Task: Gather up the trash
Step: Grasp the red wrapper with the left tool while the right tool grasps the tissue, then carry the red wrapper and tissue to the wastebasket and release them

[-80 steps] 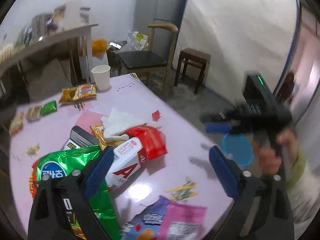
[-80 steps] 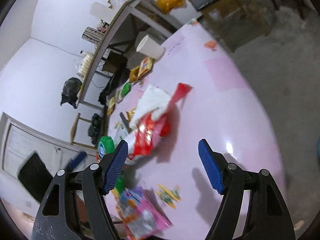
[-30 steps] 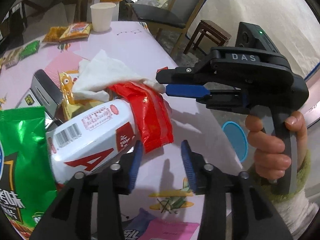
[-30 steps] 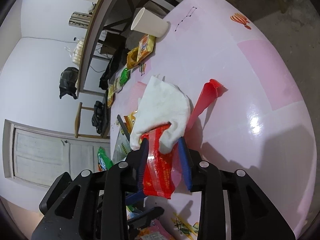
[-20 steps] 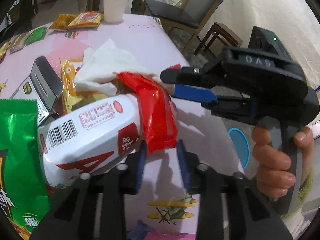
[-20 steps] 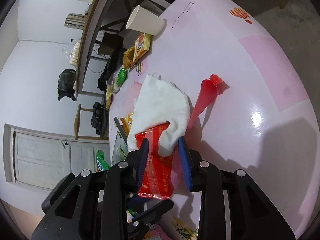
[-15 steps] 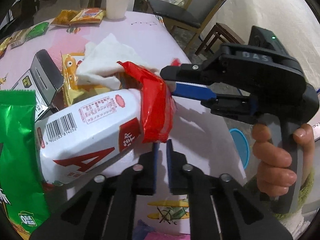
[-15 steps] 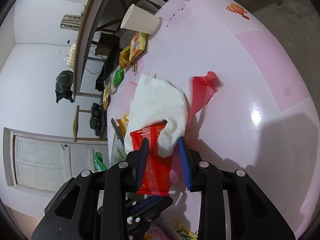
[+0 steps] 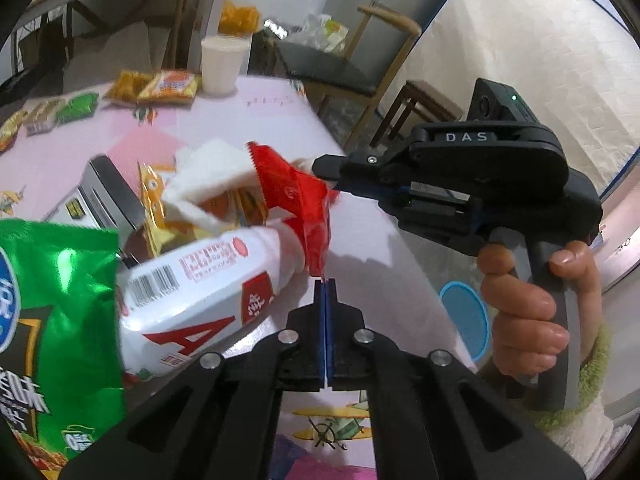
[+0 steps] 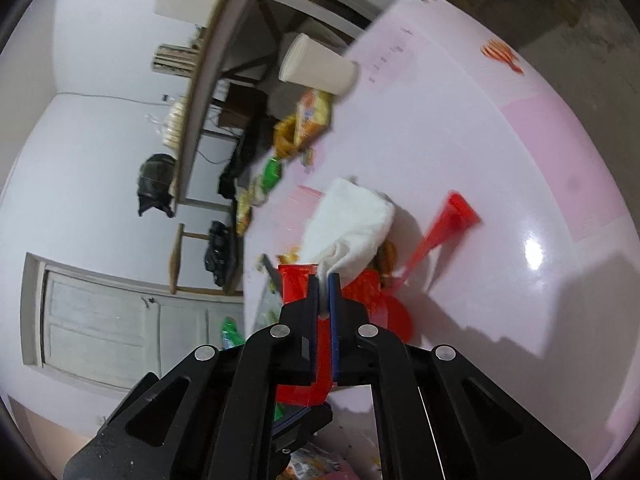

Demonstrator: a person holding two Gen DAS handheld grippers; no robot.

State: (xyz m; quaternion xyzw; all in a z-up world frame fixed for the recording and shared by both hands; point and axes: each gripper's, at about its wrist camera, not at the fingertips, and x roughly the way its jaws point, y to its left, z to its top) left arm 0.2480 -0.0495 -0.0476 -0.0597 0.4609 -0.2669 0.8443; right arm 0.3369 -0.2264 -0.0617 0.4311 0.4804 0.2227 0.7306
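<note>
In the left wrist view the right tongs [image 9: 334, 192] are seen from the side, gripped by a bare hand [image 9: 528, 300] at 3 o'clock, with their tips clamped on the upper end of a red wrapper [image 9: 296, 196]. That hand is hidden in the right wrist view, where the right tongs [image 10: 323, 292] are seen from behind, clenched on the red wrapper [image 10: 296, 284] with the edge of a white napkin [image 10: 348, 228] pinched in as well. The left tongs [image 9: 325, 292] are shown only in the left view, blades pressed together on the wrapper's lowest tip. The wrapper is thus held between both tools, above the pink tabletop [image 9: 240, 116]. A white packet [image 9: 192, 288] and a green bag [image 9: 52, 320] lie at 9 o'clock of the left tongs. A paper cup [image 9: 222, 64] stands at 11 o'clock. A red torn strip [image 10: 444, 232], lying at 1 o'clock, appears only in the right view.
</note>
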